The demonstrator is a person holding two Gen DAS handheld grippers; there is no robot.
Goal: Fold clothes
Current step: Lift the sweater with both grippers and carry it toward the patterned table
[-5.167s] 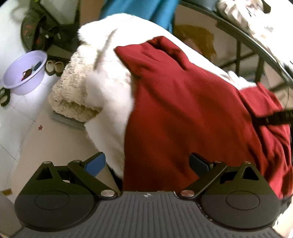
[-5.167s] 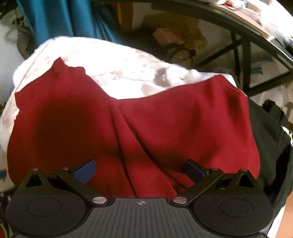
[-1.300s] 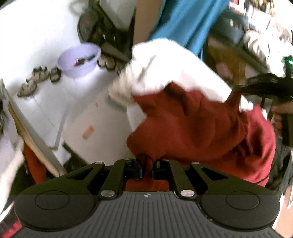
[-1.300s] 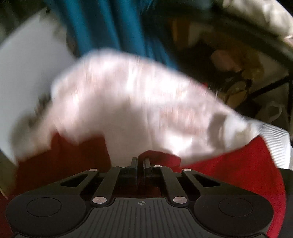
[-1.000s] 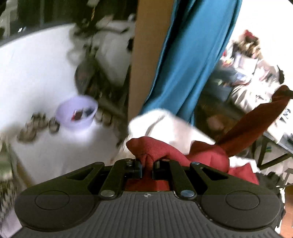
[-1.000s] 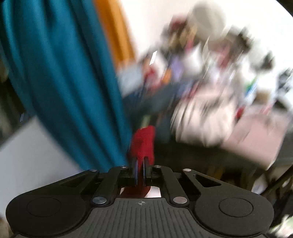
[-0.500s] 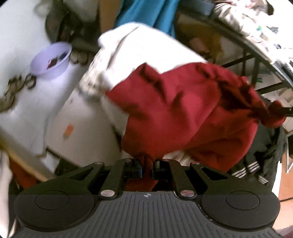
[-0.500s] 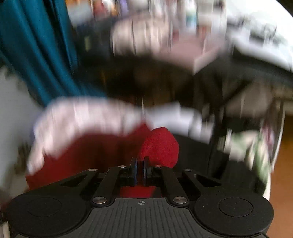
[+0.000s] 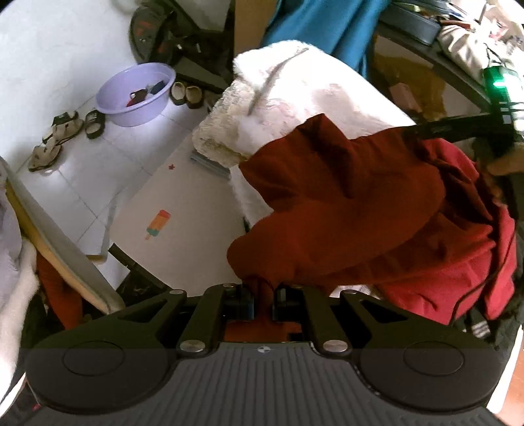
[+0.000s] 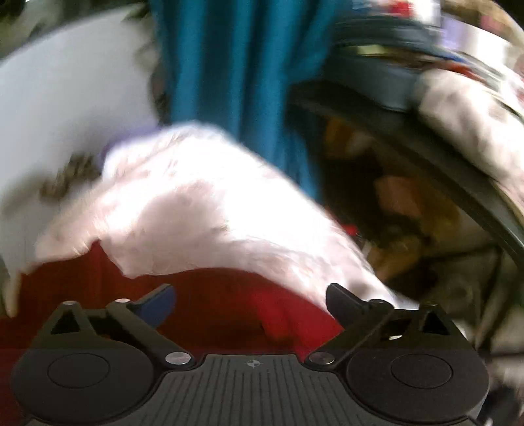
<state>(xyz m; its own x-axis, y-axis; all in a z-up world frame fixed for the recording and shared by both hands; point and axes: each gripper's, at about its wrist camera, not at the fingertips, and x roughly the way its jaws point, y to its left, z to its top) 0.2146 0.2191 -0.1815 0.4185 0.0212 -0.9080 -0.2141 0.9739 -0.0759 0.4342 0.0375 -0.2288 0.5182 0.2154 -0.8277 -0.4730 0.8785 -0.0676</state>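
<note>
A dark red garment [image 9: 360, 209] lies bunched over a white fluffy blanket [image 9: 294, 98]. My left gripper [image 9: 262, 300] is shut on the near edge of the red garment. My right gripper [image 10: 250, 303] is open and empty just above the red garment [image 10: 213, 301], with the white blanket [image 10: 196, 203] beyond it. The right wrist view is blurred. In the left wrist view the right gripper [image 9: 458, 126] shows at the far right, over the garment's far edge.
A purple basin [image 9: 136, 93] and several shoes [image 9: 65, 131] sit on the white tiled floor at left. A teal curtain [image 9: 327, 26] hangs behind. A dark curved rail [image 10: 442, 170] with piled cloth runs at right. A black garment [image 9: 491, 327] lies lower right.
My right gripper has opened and let go of the red garment. The garment has dropped lower onto the blanket. My left gripper stays shut on it.
</note>
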